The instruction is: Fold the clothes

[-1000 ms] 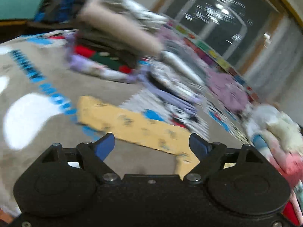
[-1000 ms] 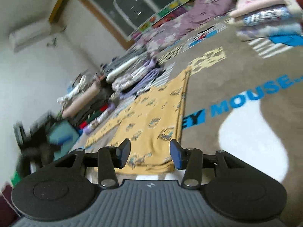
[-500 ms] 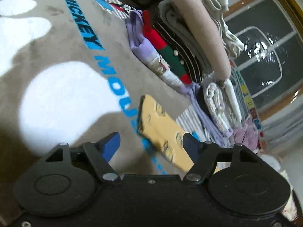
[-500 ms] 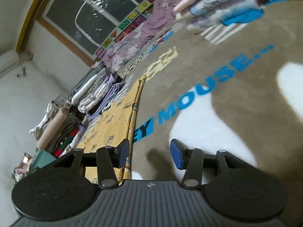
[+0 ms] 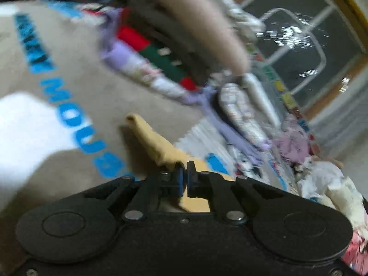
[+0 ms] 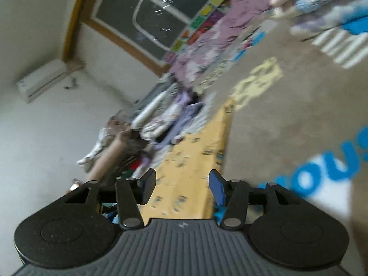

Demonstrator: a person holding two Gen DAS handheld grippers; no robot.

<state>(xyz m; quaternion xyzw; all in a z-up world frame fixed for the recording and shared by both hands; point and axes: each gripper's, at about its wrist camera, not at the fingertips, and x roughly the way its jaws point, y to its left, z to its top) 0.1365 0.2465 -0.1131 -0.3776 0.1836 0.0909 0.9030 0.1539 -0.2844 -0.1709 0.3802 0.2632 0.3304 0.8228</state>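
Where half a second ago our left tool [image 5: 185, 172] stood wide, it now pinches the yellow garment [image 5: 158, 145], lifting its edge off the grey blanket [image 5: 96, 105]; our right tool [image 6: 182, 187] hovers wide over the same cloth, so a fold looks underway.

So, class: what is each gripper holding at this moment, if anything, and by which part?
The left gripper is shut on the yellow cloth, pinching a raised fold near its end. The right gripper is open over the cloth and holds nothing.

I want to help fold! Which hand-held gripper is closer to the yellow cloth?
Left. The left hand-held gripper is shut on the yellow cloth; the right hand-held gripper hangs open above it.
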